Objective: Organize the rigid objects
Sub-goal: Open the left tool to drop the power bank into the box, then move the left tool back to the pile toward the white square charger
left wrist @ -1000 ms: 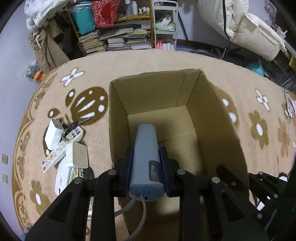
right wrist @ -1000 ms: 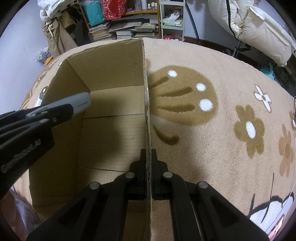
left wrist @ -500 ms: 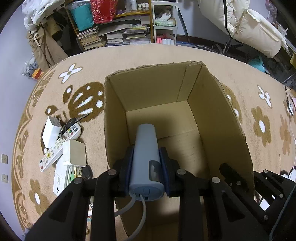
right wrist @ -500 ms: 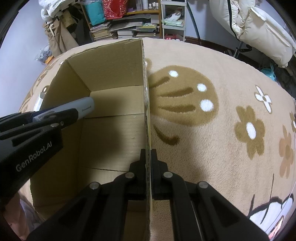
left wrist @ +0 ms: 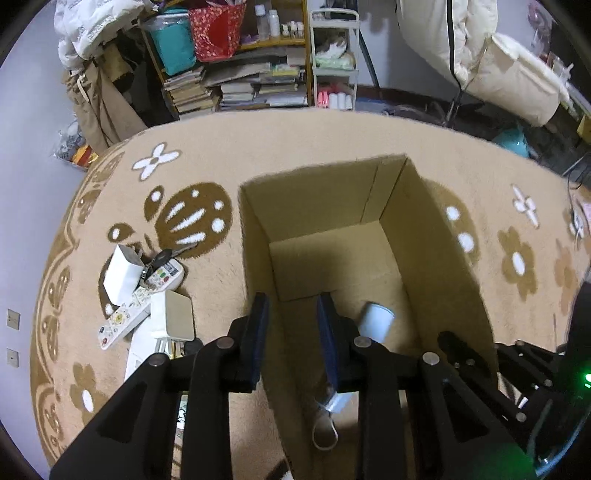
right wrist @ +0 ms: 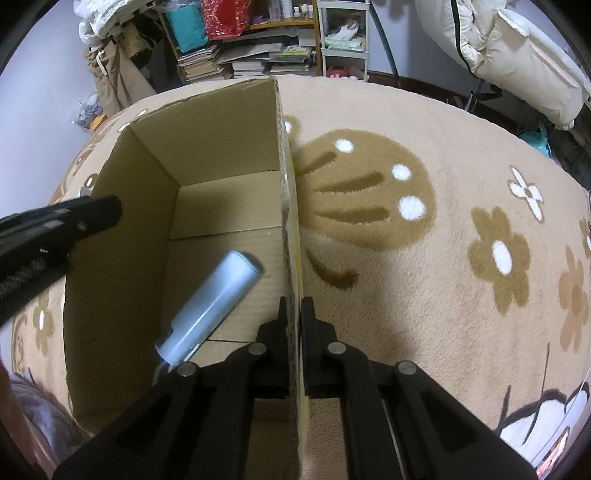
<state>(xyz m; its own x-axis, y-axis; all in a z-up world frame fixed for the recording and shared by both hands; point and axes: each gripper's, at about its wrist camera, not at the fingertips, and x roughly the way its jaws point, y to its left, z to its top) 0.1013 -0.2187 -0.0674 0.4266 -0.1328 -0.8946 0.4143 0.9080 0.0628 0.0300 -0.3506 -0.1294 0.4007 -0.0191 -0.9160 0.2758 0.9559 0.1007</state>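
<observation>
Here, at the left of the left wrist frame, remote controls (left wrist: 142,302) and white boxes (left wrist: 122,274) are seen piled on the patterned rug (left wrist: 280,147). At lower centre, the left gripper (left wrist: 291,314) is held wide apart and empty over the cardboard box (left wrist: 317,201). Inside, toward the lower right, the grey device (right wrist: 210,306) is seen blurred. The box wall is pinched by the right gripper (right wrist: 293,321).

No readable text in either view

The remote control (left wrist: 127,317) on the rug carries coloured buttons, but their markings are too small to read; the white bag (left wrist: 98,26) on top of the shelf bears grey print that is too blurred to make out.
</observation>
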